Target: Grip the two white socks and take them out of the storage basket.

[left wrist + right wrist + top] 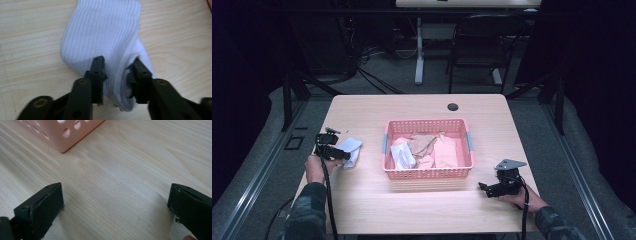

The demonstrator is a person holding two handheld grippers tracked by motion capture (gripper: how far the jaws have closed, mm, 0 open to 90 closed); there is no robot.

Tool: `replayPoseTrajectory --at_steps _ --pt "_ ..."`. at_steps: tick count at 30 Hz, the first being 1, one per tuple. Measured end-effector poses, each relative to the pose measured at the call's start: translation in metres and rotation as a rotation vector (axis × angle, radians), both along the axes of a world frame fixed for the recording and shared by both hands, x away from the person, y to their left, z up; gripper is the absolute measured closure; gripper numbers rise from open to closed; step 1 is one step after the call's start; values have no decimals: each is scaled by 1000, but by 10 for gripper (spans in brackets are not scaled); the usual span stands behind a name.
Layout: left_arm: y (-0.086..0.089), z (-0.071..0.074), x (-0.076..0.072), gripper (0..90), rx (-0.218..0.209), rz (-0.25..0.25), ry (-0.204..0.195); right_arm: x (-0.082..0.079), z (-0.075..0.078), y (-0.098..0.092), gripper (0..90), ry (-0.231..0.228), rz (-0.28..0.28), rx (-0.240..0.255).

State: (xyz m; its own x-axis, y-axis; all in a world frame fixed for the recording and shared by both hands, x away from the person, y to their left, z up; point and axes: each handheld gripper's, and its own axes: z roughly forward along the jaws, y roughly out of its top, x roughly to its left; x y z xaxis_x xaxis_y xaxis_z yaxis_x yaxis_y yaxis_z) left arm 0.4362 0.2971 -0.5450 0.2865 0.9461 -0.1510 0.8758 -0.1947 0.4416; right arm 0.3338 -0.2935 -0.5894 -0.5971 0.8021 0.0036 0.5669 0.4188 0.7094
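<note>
A white ribbed sock (352,149) lies flat on the wooden table, left of the pink basket (428,173). In the left gripper view the sock (105,32) spreads away from my left gripper (117,65), whose jaws stand a little apart on either side of its folded edge. The cloth sits loosely between them. In the high view my left gripper (344,155) rests low at the sock's near side. My right gripper (485,189) hovers near the basket's front right corner, and my right gripper (116,202) shows wide open over bare wood.
The basket holds a white cloth (403,158) and several peach garments (438,149). Its perforated corner (62,135) shows at the top left of the right gripper view. A dark cable hole (453,106) sits at the table's far edge. A chair (482,45) stands beyond the table.
</note>
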Motion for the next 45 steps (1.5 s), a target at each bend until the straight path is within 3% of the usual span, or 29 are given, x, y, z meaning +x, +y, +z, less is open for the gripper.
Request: replayPoseTrajectory --at_steps 3,6,11,18,22,33,36,39,45 --pt "2 5 -4 383 6 18 -29 0 0 0 0 0 -1 0" --pt "3 13 -10 281 -8 24 -63 0 0 0 0 1 0 0" --pt "-2 30 -23 197 -26 11 -102 0 0 0 0 -2 1 -2" --pt "-8 60 -29 134 -55 -11 -155 0 0 0 0 1 0 -4" --pt "-16 75 -33 4 -50 -12 -164 0 0 0 0 -2 -4 -2" --pt "-45 99 -37 0 -69 -94 -210 0 0 1 0 2 -1 -2" --pt "-59 108 -39 0 -96 -148 -201 0 0 1 0 1 -1 -2" --pt "-77 115 -41 0 -97 -200 -207 0 0 1 0 1 -1 -1" --pt "-119 111 -39 19 -91 -318 -200 0 0 1 0 -2 -1 -4"
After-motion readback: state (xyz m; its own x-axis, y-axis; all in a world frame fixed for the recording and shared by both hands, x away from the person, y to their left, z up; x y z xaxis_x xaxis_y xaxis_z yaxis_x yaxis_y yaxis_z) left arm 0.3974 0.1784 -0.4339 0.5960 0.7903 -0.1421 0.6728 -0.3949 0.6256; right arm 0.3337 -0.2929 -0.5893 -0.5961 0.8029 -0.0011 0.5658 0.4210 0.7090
